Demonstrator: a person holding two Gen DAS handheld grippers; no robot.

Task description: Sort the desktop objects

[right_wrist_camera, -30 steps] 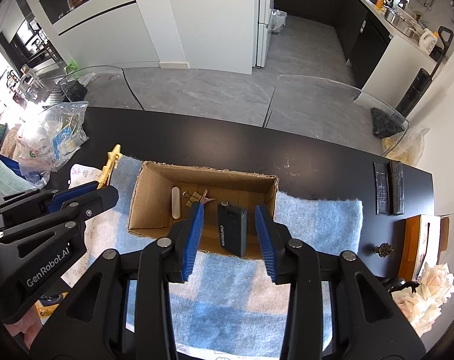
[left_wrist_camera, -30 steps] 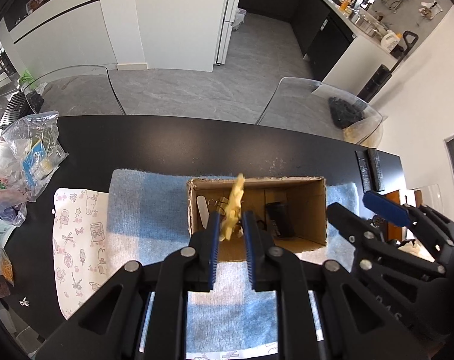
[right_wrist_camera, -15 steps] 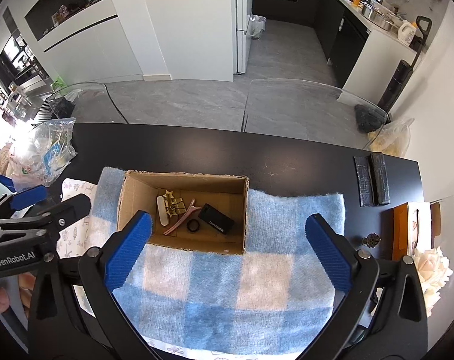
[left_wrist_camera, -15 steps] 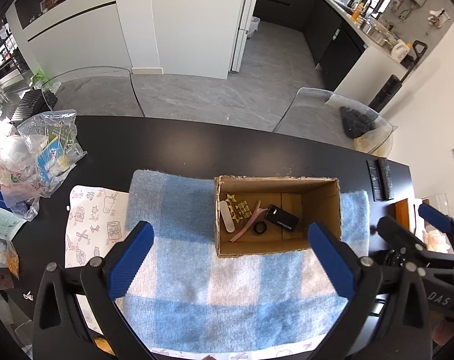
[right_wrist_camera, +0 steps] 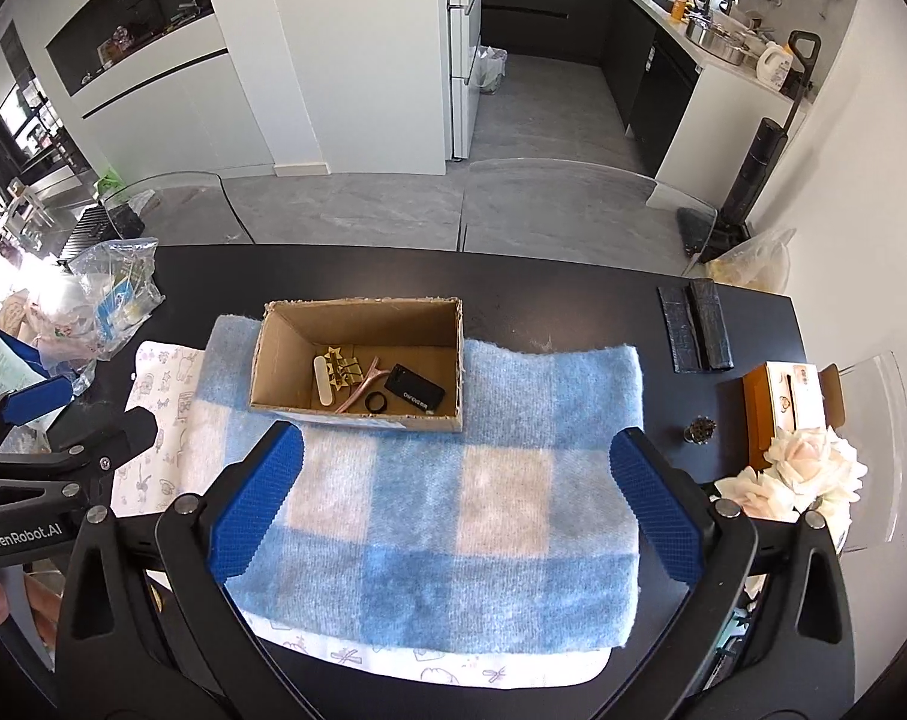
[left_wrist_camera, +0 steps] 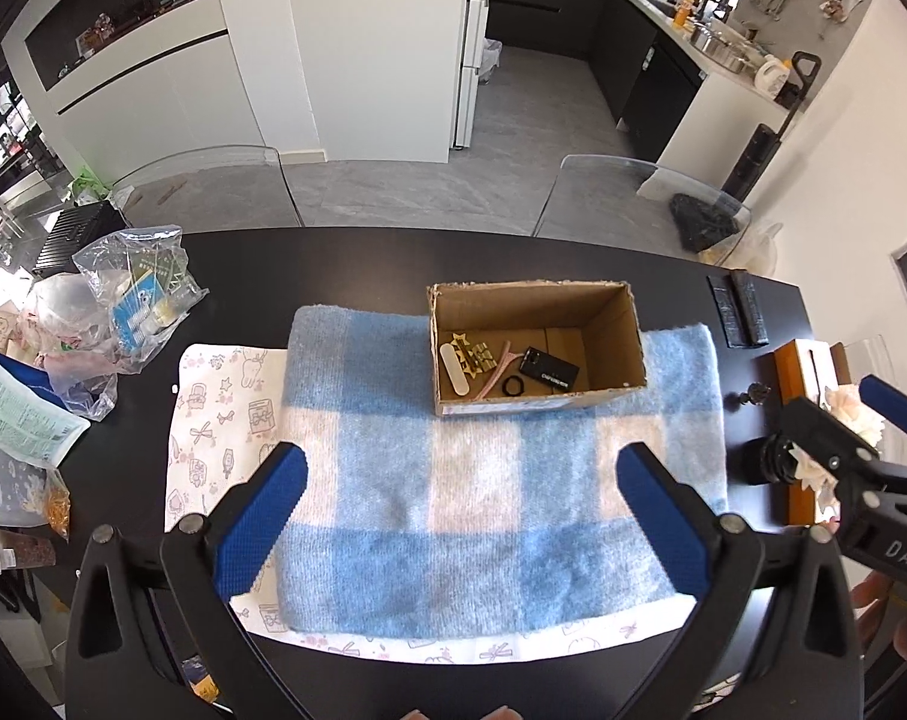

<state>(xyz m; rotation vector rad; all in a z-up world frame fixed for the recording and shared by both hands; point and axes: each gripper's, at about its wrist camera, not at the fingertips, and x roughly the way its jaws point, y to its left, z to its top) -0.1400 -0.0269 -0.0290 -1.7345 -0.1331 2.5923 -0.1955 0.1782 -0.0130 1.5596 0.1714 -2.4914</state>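
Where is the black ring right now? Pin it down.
In both wrist views the black ring lies inside the cardboard box, near its front wall, between the pink hair clip and the black device.

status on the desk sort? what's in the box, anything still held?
Done: the cardboard box on the blue checked cloth holds a gold star clip, white nail file, pink hair clip, black ring and black device. In hand: nothing; left tongs and right tongs are open, empty. Left: no loose items remain on the cloth.

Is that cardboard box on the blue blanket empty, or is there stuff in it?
Not empty. The open-topped cardboard box holds a black device, a pink hair clip, a black ring, gold clips and a white stick.
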